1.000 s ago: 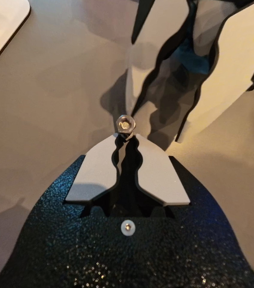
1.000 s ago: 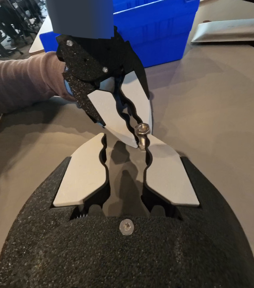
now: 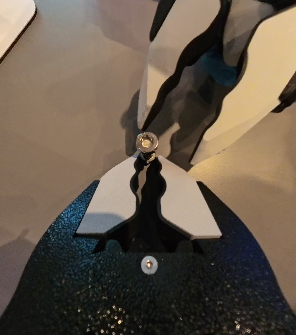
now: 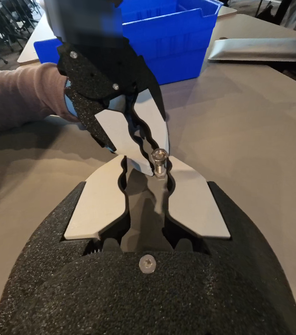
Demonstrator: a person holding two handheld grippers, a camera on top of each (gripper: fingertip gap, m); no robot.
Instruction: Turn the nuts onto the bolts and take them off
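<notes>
**Bolt standing head-up in the left gripper's pinch**

The bolt [image 4: 159, 161] stands upright, head on top, over the grey table [image 4: 234, 145]. A nut [image 4: 159, 174] sits low on its thread, and the left gripper [image 3: 146, 159] is clenched on that nut at its fingertips. The right gripper [image 4: 146, 165] is spread wide, one finger [image 4: 185, 190] just beside the bolt. A blue bin [image 4: 170, 41] stands behind, and a sleeve [image 4: 16, 97] reaches in at left.

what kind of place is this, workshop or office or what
Probably a workshop or lab: a blue parts bin on a grey table, a bare metal plate, and chair bases beyond.
</notes>
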